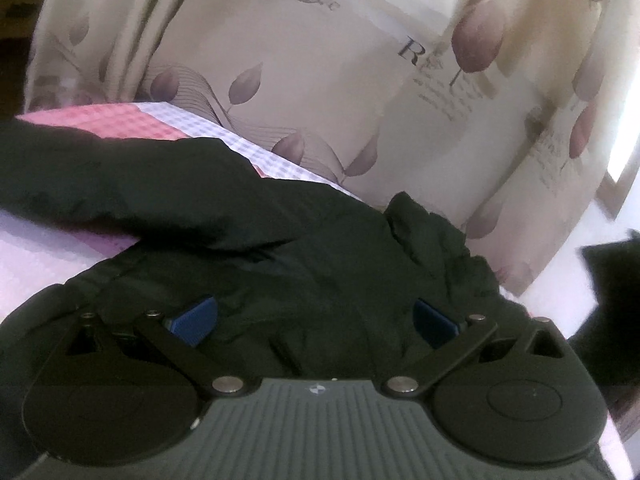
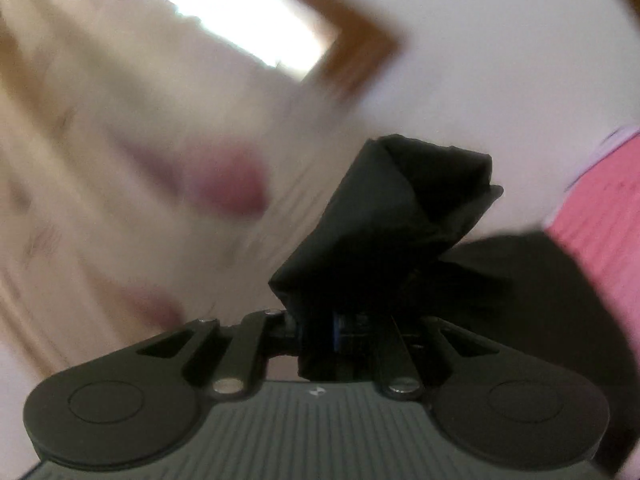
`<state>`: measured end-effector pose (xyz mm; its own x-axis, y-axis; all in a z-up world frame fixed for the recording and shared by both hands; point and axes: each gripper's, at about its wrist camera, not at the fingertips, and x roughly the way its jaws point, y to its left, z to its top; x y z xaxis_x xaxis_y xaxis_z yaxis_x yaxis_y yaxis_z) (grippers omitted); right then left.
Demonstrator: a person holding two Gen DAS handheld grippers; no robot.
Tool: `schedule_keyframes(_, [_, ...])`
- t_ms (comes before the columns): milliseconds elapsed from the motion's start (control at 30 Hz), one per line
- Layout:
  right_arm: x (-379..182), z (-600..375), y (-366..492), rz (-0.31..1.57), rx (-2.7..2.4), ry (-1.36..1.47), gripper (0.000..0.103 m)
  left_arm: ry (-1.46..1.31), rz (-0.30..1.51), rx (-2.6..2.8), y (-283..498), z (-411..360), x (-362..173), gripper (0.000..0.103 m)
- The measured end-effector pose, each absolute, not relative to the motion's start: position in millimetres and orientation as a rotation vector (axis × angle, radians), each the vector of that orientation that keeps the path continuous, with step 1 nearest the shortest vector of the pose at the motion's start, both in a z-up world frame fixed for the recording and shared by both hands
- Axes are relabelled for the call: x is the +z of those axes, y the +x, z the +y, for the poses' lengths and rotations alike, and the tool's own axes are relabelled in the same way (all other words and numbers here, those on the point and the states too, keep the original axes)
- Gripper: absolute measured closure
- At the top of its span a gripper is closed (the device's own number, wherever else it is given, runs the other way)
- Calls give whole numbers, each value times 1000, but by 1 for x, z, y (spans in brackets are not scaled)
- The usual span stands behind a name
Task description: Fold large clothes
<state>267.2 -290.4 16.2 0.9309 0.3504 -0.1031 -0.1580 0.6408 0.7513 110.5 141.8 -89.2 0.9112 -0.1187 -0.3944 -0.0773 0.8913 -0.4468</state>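
A large black garment (image 1: 224, 224) lies on a pink and white checked bed cover (image 1: 160, 124). My left gripper (image 1: 314, 318) is open, its blue pads (image 1: 196, 316) spread wide, pressed down over a bunched part of the garment. My right gripper (image 2: 340, 332) is shut on a fold of the same black garment (image 2: 404, 204) and holds it lifted; the cloth sticks up past the fingers and hides the pads. The right wrist view is blurred by motion.
A beige curtain (image 1: 360, 80) with purple leaf print hangs behind the bed. A bright window with a brown frame (image 2: 360, 56) shows above. The pink bed cover (image 2: 600, 216) runs along the right.
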Motion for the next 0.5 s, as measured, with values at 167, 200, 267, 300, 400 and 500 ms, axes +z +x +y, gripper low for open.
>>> schedule_keyframes(167, [-22, -185, 282, 377, 411, 702, 90, -526, 403, -22, 107, 149, -91, 0])
schedule_keyframes(200, [-33, -164, 282, 404, 422, 668, 90, -532, 399, -21, 107, 149, -91, 0])
schedule_keyframes(267, [-51, -130, 281, 458, 427, 592, 90, -539, 393, -22, 106, 150, -91, 0])
schedule_keyframes(300, [-61, -116, 282, 488, 424, 555, 90, -543, 391, -23, 106, 150, -91, 0])
schedule_keyframes(400, [-84, -91, 280, 539, 431, 437, 90, -558, 381, -24, 105, 152, -92, 0])
schedule_keyframes(500, [-99, -73, 274, 570, 439, 283, 88, -568, 376, -25, 105, 152, -92, 0])
